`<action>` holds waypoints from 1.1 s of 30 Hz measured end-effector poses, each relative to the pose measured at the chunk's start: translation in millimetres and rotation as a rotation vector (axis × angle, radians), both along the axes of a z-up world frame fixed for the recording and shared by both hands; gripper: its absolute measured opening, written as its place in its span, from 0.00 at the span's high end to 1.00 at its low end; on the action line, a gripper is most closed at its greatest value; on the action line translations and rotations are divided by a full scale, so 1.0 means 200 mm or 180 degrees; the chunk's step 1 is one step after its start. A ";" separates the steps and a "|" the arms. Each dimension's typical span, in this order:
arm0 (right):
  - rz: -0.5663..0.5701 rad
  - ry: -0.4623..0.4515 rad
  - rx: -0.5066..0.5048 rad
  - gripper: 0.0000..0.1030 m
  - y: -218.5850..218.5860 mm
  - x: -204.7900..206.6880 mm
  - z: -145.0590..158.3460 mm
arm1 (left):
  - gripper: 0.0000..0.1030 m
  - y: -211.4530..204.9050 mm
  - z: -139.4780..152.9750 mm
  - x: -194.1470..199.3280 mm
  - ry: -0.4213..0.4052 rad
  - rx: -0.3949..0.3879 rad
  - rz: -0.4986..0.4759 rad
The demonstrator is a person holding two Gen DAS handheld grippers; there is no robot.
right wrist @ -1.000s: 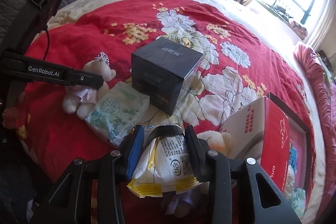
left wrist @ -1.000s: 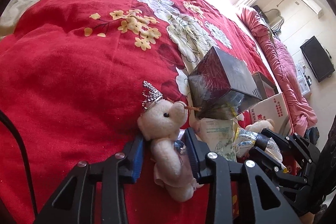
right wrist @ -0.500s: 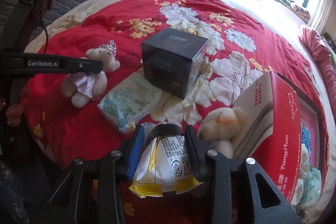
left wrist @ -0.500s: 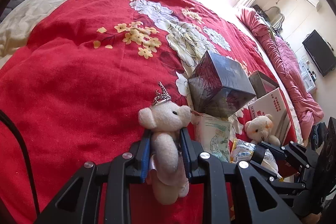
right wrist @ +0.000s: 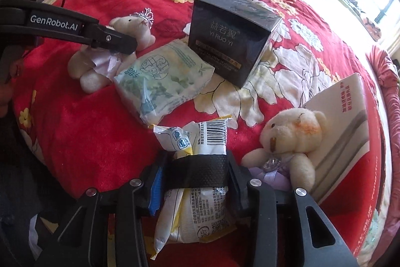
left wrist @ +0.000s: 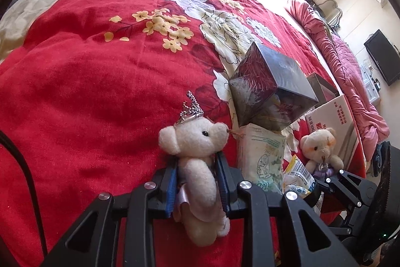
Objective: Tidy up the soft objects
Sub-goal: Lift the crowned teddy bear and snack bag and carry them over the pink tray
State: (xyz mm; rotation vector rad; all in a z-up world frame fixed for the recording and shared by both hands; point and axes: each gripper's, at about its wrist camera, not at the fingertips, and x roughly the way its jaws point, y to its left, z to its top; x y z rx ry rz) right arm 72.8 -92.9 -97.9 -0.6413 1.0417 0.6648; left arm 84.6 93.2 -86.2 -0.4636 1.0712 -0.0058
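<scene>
My left gripper [left wrist: 197, 174] is shut on a cream teddy bear with a silver crown [left wrist: 195, 142], gripping its body just above the red quilt; the bear also shows in the right wrist view [right wrist: 130, 26]. My right gripper [right wrist: 197, 167] is shut on a white and yellow snack packet [right wrist: 200, 192]. A second cream bear in a purple dress [right wrist: 287, 142] leans against the red box beside the right gripper. A pale green tissue pack [right wrist: 162, 76] lies between the two bears.
A black cube box [right wrist: 230, 36] stands on the quilt [left wrist: 87, 91] behind the tissue pack. An open red and white carton [right wrist: 350, 129] lies at the right. A pink blanket roll [left wrist: 350, 71] runs along the far right edge of the bed.
My left gripper closed on the crowned bear and raised it slightly. My right gripper, still holding the snack packet, tipped down and moved closer to the bear in the purple dress.
</scene>
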 end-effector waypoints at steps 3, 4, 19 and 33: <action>-0.0089 0.0000 0.0235 0.62 -0.03 0.01 0.04 | 0.75 0.00 0.01 -0.01 -0.0020 0.0003 0.0001; -0.0116 0.0011 0.0334 0.62 -0.04 0.01 0.07 | 0.76 0.00 0.02 -0.02 -0.0057 -0.0007 0.0015; -0.0407 -0.0276 0.1064 0.62 -0.20 -0.04 0.49 | 0.76 -0.17 0.42 -0.16 -0.0546 0.0273 -0.0092; -0.0923 -0.0755 0.1356 0.62 -0.62 -0.12 0.82 | 0.76 -0.62 0.77 -0.13 -0.0852 0.0347 -0.0577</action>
